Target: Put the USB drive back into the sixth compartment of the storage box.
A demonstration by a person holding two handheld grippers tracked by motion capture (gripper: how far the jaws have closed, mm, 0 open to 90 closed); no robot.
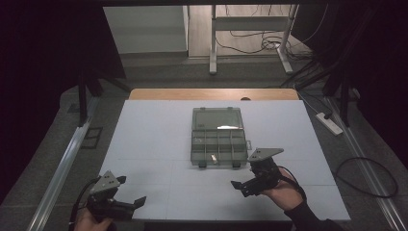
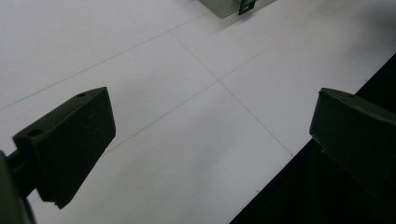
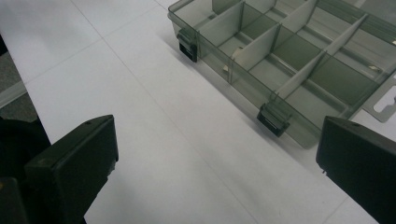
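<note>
white table top [image 1: 154, 139], scored by thin seam lines, takes up most of the high view. on it, centre and a little toward the far side, sits a smoky clear plastic compartment box [image 1: 216, 137], lid [image 1: 216, 119] swung open and lying flat behind the tray. thin dividers split the tray into cells; a small pale piece [image 1: 212, 157] lies in one near cell, too small to name. two dark latches [image 3: 273, 119] hang off the front wall. right gripper [image 1: 245, 182] hovers just beside the box's near right corner, jaws spread wide, nothing between them. left gripper [image 1: 129, 191] is well apart at the near left edge of the table, jaws also spread and empty. judgement: box looks light, stiff, thin-walled and slick, likely to skid if nudged and to flex or crack under a hard pinch. best hold seems the front wall between the latches, or the lid's free edge to fold it over, with the other gripper steadying the tray.
</note>
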